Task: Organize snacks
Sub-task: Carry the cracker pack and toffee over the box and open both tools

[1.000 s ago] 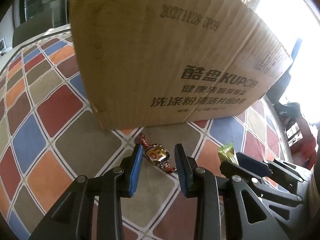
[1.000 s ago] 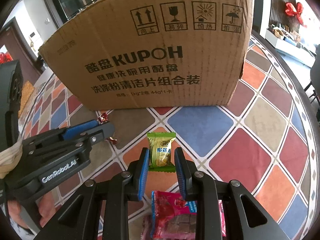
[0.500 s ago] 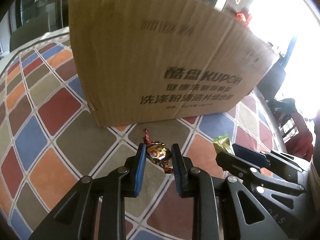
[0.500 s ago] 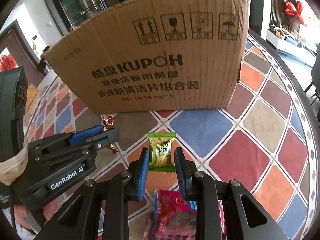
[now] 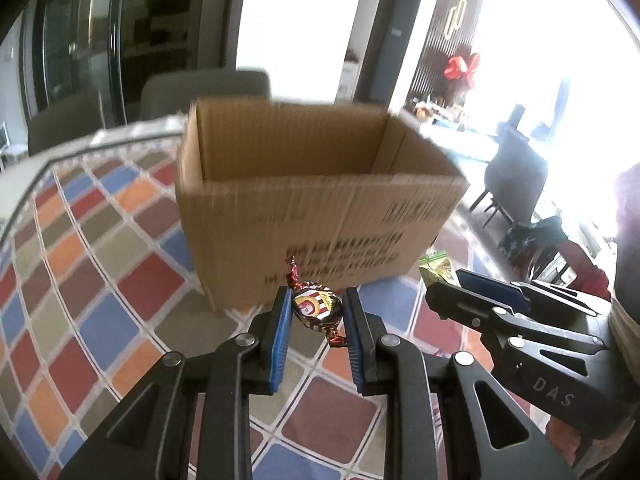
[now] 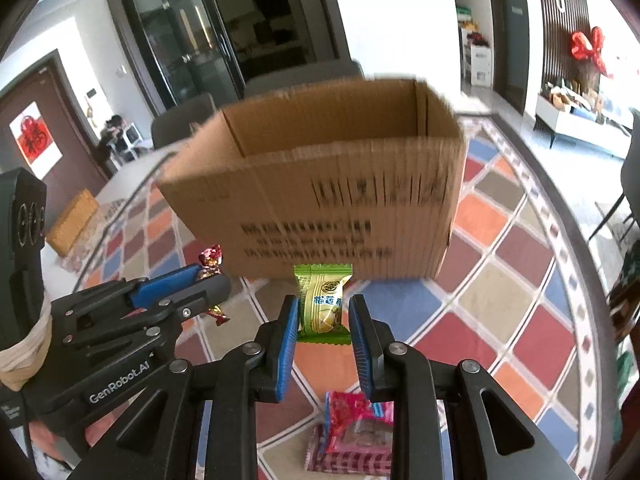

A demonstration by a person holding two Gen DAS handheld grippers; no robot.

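The left gripper [image 5: 316, 312] clenched a gold-wrapped candy [image 5: 318, 310], and the right gripper [image 6: 324, 320] clenched a green snack packet [image 6: 322, 304]. Both hung in front of the open cardboard box [image 6: 320, 200] on the checkered table [image 6: 520, 280].

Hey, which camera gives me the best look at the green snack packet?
The right wrist view. There the green snack packet sits centred and upright, clamped between the right gripper pads, its label facing the camera. The left wrist view shows only a corner of it, poking out above the right gripper's finger.
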